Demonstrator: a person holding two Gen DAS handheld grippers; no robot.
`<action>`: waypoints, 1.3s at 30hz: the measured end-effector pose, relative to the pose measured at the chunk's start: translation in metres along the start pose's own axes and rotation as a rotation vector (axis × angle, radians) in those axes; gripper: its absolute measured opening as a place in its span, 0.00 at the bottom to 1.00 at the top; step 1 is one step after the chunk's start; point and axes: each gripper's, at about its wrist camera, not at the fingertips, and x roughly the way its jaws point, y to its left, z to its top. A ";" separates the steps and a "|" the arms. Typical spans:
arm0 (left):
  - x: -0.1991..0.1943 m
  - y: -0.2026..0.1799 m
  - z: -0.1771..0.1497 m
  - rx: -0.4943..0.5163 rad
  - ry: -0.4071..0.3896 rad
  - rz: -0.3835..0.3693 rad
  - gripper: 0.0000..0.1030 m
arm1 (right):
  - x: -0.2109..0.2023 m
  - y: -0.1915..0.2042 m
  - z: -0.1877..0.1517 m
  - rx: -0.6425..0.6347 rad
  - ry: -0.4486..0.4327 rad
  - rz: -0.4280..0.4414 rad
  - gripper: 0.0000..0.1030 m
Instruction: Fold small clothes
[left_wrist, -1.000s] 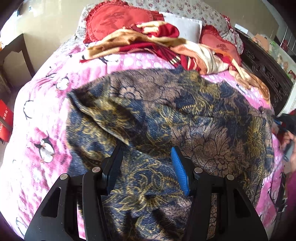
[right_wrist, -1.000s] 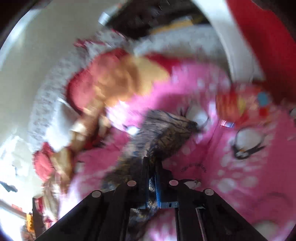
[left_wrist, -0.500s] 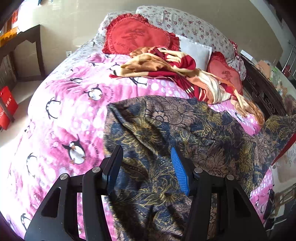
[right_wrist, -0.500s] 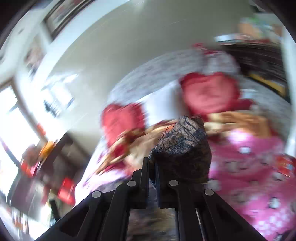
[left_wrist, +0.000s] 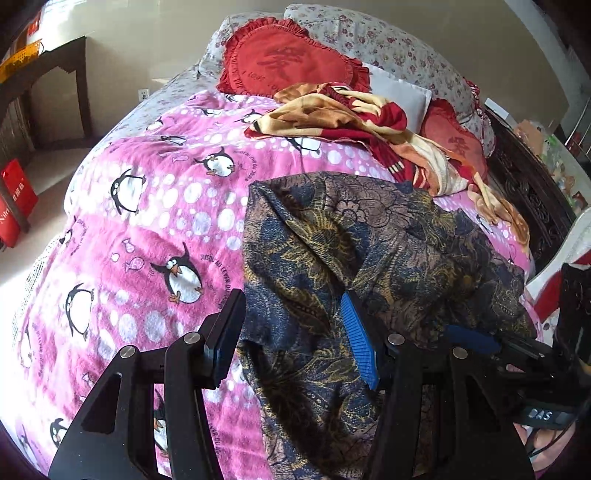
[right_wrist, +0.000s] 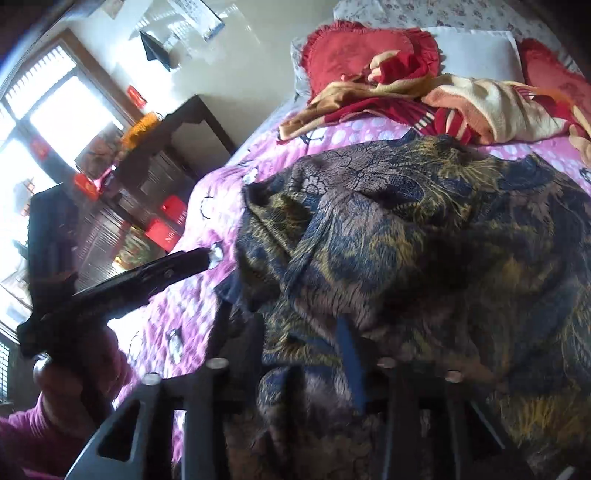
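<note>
A dark blue and gold floral garment (left_wrist: 369, 243) lies folded over on the pink penguin blanket (left_wrist: 147, 206); it also fills the right wrist view (right_wrist: 424, 229). My left gripper (left_wrist: 291, 332) is open and empty, its jaws straddling the garment's near left edge. My right gripper (right_wrist: 291, 332) is open, its jaws over the garment's near folds, nothing pinched between them. The right gripper also shows at the right edge of the left wrist view (left_wrist: 517, 354); the left gripper shows in the right wrist view (right_wrist: 122, 280).
A red and cream blanket (left_wrist: 369, 125) lies crumpled behind the garment, before red heart cushions (left_wrist: 288, 62) and a white pillow (left_wrist: 399, 92). A dark wooden headboard (left_wrist: 524, 184) runs along the right. A dark table (right_wrist: 177, 147) and red boxes (left_wrist: 14, 199) stand left of the bed.
The right gripper carried a corner of the garment up and over to the left, laid it down and opened. The garment is now folded narrower. The left gripper stayed open, shifting left.
</note>
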 end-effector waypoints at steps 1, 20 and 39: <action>0.001 -0.002 0.001 0.002 -0.001 -0.010 0.52 | -0.008 -0.002 -0.006 -0.006 -0.011 0.002 0.47; 0.069 -0.092 0.022 0.250 0.091 -0.019 0.05 | -0.158 -0.113 -0.065 0.331 -0.250 -0.140 0.48; 0.048 -0.002 0.007 0.073 0.110 0.080 0.05 | -0.117 -0.170 -0.076 0.374 -0.019 -0.494 0.49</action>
